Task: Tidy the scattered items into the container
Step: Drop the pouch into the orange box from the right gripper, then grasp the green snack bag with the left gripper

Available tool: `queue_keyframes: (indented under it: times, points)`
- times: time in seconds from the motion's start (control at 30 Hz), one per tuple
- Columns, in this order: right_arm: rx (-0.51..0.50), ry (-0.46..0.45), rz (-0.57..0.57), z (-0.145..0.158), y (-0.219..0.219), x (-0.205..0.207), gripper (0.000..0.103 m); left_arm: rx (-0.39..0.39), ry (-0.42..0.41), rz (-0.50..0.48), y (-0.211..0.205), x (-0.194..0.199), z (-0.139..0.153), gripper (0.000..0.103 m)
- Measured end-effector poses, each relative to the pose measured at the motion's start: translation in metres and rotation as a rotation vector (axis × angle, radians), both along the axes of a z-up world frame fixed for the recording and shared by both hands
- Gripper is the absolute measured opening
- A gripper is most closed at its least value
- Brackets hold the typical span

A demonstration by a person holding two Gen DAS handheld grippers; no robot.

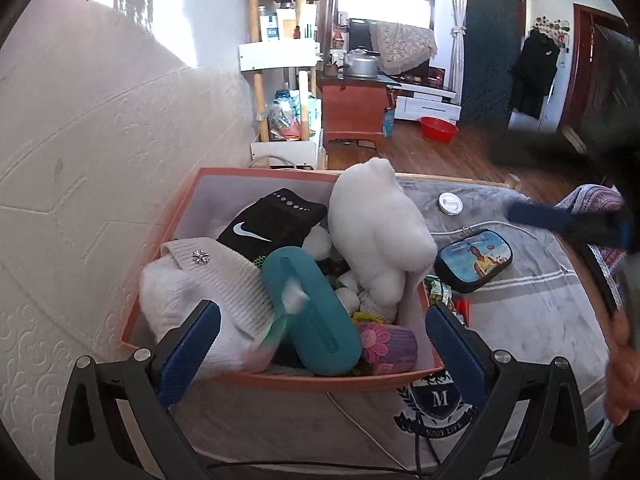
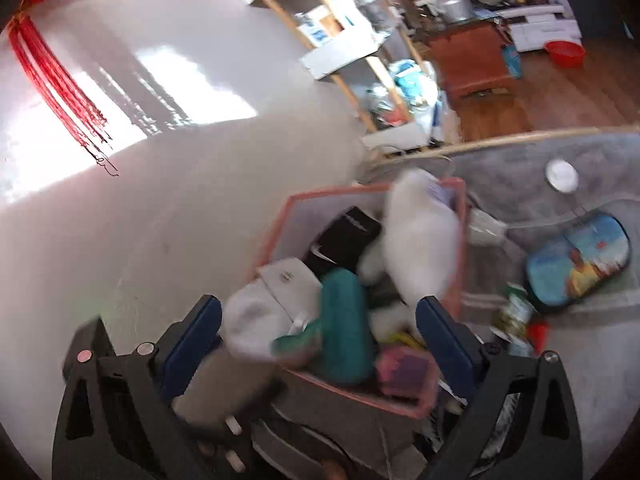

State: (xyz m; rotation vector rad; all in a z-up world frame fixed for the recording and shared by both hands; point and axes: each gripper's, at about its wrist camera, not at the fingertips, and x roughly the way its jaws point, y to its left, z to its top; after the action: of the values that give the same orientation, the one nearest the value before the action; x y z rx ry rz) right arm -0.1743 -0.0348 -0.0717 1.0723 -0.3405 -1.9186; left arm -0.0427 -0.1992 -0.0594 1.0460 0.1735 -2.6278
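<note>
Container [image 1: 168,216]: orange-rimmed box on a grey bed cover [image 1: 520,312], set against the wall, filled near to the rim.

Contents: white knit hat [image 1: 208,280] at 9 o'clock; black sock [image 1: 272,224] at 11 o'clock; white plush [image 1: 380,232] standing at 1 o'clock, rising above the rim; teal case [image 1: 316,312] lying at centre; flowered purple item [image 1: 384,344] at 5 o'clock.

Still outside, on the cover: printed pouch [image 1: 474,260] at 3 o'clock of the box, well apart from it; white round lid [image 1: 451,203] at 2 o'clock; small packets [image 1: 444,296] just beside the right wall of the box.

Left gripper [image 1: 324,352]: jaws released, spread wide, nothing between the pads; they frame the near edge of the box, hat by the left pad, box corner by the right.

Right gripper [image 2: 320,348]: view blurred; jaws released, wide, holding nothing; the box lies between and beyond them, the pouch [image 2: 580,260] at 3 o'clock outside them. In the left view its blue finger [image 1: 540,216] shows at 3 o'clock above the cover, with a hand [image 1: 624,360] at the right edge.
</note>
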Motion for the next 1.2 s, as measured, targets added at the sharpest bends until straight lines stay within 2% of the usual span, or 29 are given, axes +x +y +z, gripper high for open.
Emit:
queue_keyframes:
  times: [0.03, 0.1, 0.13, 0.17, 0.2, 0.23, 0.3, 0.33, 0.4, 0.5, 0.6, 0.67, 0.77, 0.83, 0.87, 0.93, 1.0, 1.1, 1.13, 1.2]
  points:
    - [-0.003, -0.027, -0.011, -0.009, 0.017, 0.0, 0.098, -0.003, -0.018, -0.033, 0.005, -0.004, -0.002, 0.103]
    - [0.004, -0.088, -0.048, -0.024, 0.06, 0.005, 0.098, 0.053, -0.072, -0.146, 0.015, -0.018, -0.008, 0.103]
    - [0.01, -0.112, -0.066, -0.027, 0.082, 0.01, 0.098, 0.098, -0.136, -0.261, 0.027, -0.031, -0.014, 0.103]
    - [0.009, -0.142, -0.096, -0.039, 0.108, 0.012, 0.098, 0.103, -0.197, -0.341, 0.041, -0.042, -0.019, 0.103]
    - [0.002, -0.159, -0.12, -0.039, 0.122, 0.01, 0.098, 0.073, -0.249, -0.389, 0.055, -0.053, -0.023, 0.103]
    - [-0.016, -0.181, -0.159, -0.049, 0.148, 0.01, 0.098, 0.01, -0.316, -0.444, 0.079, -0.069, -0.029, 0.103]
    - [-0.07, -0.223, -0.233, -0.065, 0.192, 0.008, 0.098, -0.043, -0.428, -0.539, 0.118, -0.1, -0.045, 0.103]
    - [-0.094, -0.242, -0.268, -0.072, 0.207, 0.005, 0.098, -0.045, -0.47, -0.57, 0.132, -0.111, -0.053, 0.103]
    - [-0.153, -0.302, -0.33, -0.089, 0.236, -0.002, 0.098, 0.002, -0.578, -0.622, 0.161, -0.146, -0.081, 0.103]
    - [-0.257, -0.368, -0.368, -0.106, 0.262, -0.023, 0.098, 0.048, -0.703, -0.558, 0.181, -0.201, -0.133, 0.103]
    - [-0.284, -0.344, -0.378, -0.102, 0.274, -0.035, 0.098, 0.081, -0.769, -0.434, 0.174, -0.244, -0.178, 0.103]
    - [-0.304, -0.335, -0.369, -0.099, 0.278, -0.039, 0.098, 0.15, -0.775, -0.337, 0.156, -0.265, -0.202, 0.103]
    - [-0.345, -0.345, -0.337, -0.099, 0.28, -0.043, 0.098, 0.174, -0.76, -0.227, 0.136, -0.278, -0.222, 0.103]
    - [-0.353, -0.356, -0.316, -0.101, 0.275, -0.045, 0.098, 0.193, -0.758, -0.226, 0.131, -0.281, -0.23, 0.101]
    - [-0.354, -0.362, -0.306, -0.103, 0.272, -0.046, 0.098, 0.201, -0.736, -0.24, 0.13, -0.282, -0.228, 0.096]
    - [-0.349, -0.376, -0.278, -0.107, 0.263, -0.047, 0.098, 0.214, -0.715, -0.242, 0.13, -0.282, -0.221, 0.065]
    - [-0.333, -0.388, -0.255, -0.11, 0.255, -0.047, 0.098, 0.24, -0.709, -0.271, 0.134, -0.282, -0.212, 0.04]
    - [-0.314, -0.4, -0.25, -0.116, 0.25, -0.047, 0.098, 0.234, -0.703, -0.312, 0.141, -0.274, -0.195, 0.034]
    - [-0.313, -0.405, -0.255, -0.118, 0.251, -0.047, 0.098, 0.238, -0.696, -0.314, 0.142, -0.269, -0.188, 0.028]
    - [-0.311, -0.42, -0.265, -0.124, 0.253, -0.047, 0.098, 0.27, -0.671, -0.321, 0.141, -0.257, -0.168, 0.028]
